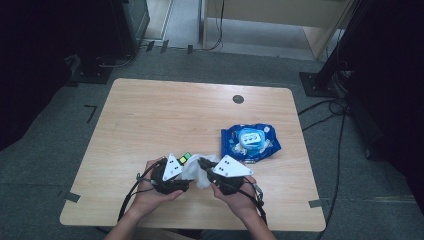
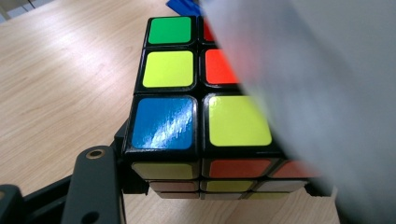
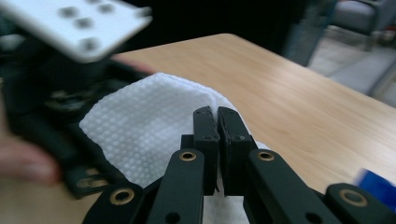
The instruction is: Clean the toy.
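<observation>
Near the front edge of the light wooden table (image 1: 150,115), the person's two hands hold the grippers close together. The left gripper (image 1: 176,186) has its jaws clamped on a black-framed puzzle cube with coloured square stickers (image 2: 196,107), which sits just above the tabletop slightly left of the middle of that edge; the left gripper view shows green, yellow, blue and orange-red stickers on its upper face. The right gripper (image 3: 217,122) has its jaws pressed almost together, pinching a white textured wipe (image 3: 149,126), which lies against the cube's right side and covers part of it. In the high view the wipe (image 1: 197,172) bunches between the two grippers. Farther back, towards the right edge, lies a flat blue plastic packet of wipes with a pale blue lid (image 1: 250,141), well apart from the cube; its printing is too small to read. Near the far edge sits a small dark round grommet (image 1: 238,99).
</observation>
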A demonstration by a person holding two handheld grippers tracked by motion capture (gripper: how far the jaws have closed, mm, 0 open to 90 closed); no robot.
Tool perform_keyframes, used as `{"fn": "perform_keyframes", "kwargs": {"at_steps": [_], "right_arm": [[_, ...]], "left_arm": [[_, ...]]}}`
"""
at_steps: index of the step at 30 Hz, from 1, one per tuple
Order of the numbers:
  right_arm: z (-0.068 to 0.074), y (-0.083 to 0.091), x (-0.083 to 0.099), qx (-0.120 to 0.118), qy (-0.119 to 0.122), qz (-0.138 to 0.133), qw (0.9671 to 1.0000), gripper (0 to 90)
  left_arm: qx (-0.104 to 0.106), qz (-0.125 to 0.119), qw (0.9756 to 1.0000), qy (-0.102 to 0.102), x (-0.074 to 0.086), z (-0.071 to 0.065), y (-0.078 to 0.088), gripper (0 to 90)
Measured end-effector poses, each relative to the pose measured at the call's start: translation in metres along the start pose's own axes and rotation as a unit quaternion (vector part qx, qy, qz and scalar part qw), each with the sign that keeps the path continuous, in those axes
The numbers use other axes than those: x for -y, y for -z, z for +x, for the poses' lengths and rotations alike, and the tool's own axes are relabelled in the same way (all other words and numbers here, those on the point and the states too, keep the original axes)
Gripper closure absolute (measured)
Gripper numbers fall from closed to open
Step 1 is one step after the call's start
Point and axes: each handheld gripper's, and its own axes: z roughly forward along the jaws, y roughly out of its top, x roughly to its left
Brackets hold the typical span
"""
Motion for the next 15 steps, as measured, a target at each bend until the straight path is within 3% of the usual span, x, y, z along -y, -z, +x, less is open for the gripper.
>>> {"fn": "perform_keyframes", "kwargs": {"at_steps": [4, 7, 15], "right_arm": [[0.022, -0.012, -0.001, -0.028, 0.016, 0.012, 0.9994, 88.0], [0.028, -0.017, 0.000, -0.027, 0.020, 0.008, 0.9994, 88.0], [0.015, -0.016, 0.004, 0.027, -0.005, -0.015, 0.9995, 87.9]], "left_arm": [[0.003, -0.003, 0.9999, -0.013, -0.002, -0.007, 0.000, 34.1], [0.002, -0.003, 0.9997, -0.025, -0.003, -0.013, 0.000, 34.1], [0.013, -0.008, 0.9995, -0.028, -0.006, -0.020, -0.001, 34.1]]}}
